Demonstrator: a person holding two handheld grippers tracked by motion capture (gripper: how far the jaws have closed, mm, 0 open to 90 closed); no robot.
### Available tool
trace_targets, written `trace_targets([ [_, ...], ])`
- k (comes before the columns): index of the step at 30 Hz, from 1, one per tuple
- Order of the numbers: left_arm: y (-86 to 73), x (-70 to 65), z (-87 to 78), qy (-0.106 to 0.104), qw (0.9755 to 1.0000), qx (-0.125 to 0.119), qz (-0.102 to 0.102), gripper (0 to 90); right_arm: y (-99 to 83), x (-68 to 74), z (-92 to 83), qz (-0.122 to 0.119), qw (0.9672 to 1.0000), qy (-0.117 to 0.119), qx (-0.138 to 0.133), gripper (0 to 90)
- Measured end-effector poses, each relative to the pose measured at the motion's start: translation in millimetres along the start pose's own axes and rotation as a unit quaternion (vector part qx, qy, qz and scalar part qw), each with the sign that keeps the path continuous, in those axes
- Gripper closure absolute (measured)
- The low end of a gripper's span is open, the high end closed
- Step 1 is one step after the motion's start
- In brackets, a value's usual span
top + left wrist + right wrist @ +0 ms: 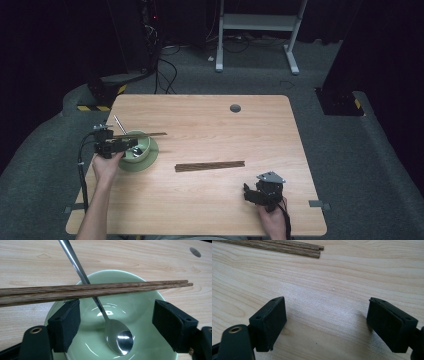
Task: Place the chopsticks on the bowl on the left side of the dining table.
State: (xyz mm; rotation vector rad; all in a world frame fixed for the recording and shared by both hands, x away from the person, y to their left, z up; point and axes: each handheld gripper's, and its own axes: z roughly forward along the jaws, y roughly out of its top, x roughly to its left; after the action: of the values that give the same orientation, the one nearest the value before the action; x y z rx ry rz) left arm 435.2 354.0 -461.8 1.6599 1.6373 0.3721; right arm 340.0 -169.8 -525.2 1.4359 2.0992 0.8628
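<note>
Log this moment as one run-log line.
left gripper: open over green bowl | bowl: spoon inside, chopsticks across rim | right gripper: open, above table

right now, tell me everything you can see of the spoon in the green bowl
The spoon is shiny metal with an oval scoop and a long, thin straight handle. Its scoop lies hollow side up in the bottom of the pale green bowl; the handle slants up over the far rim, passing under a pair of wooden chopsticks laid across the bowl.
</note>
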Motion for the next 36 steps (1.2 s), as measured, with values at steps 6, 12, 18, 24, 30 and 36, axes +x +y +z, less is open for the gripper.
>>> trace_targets([
  [6, 1.7, -2.6, 1.7, 0.009, 0.9999, 0.007, 0.012, 22.0, 0.0, 0.0, 0.0, 0.000, 1.0000, 0.000, 0.000, 15.9],
  [12, -0.4, -2.7, -2.8, 0.007, 0.9999, 0.003, 0.009, 21.8, 0.0, 0.0, 0.0, 0.000, 1.0000, 0.000, 0.000, 15.8],
  [18, -2.3, -4.2, -9.9, 0.011, 0.9997, -0.005, 0.022, 21.5, 0.0, 0.0, 0.0, 0.000, 1.0000, 0.000, 0.000, 15.9],
  [24, -3.2, -14.2, -20.5, 0.005, 0.9989, -0.027, 0.037, 21.4, 0.0, 0.0, 0.0, 0.000, 1.0000, 0.000, 0.000, 15.9],
  [30, -4.8, -23.1, -25.4, 0.003, 0.9980, -0.037, 0.051, 21.5, 0.0, 0.0, 0.0, 0.000, 1.0000, 0.000, 0.000, 15.8],
  [36, -5.9, -36.1, -27.8, -0.001, 0.9970, -0.043, 0.064, 22.0, 0.0, 0.0, 0.0, 0.000, 1.0000, 0.000, 0.000, 15.9],
])
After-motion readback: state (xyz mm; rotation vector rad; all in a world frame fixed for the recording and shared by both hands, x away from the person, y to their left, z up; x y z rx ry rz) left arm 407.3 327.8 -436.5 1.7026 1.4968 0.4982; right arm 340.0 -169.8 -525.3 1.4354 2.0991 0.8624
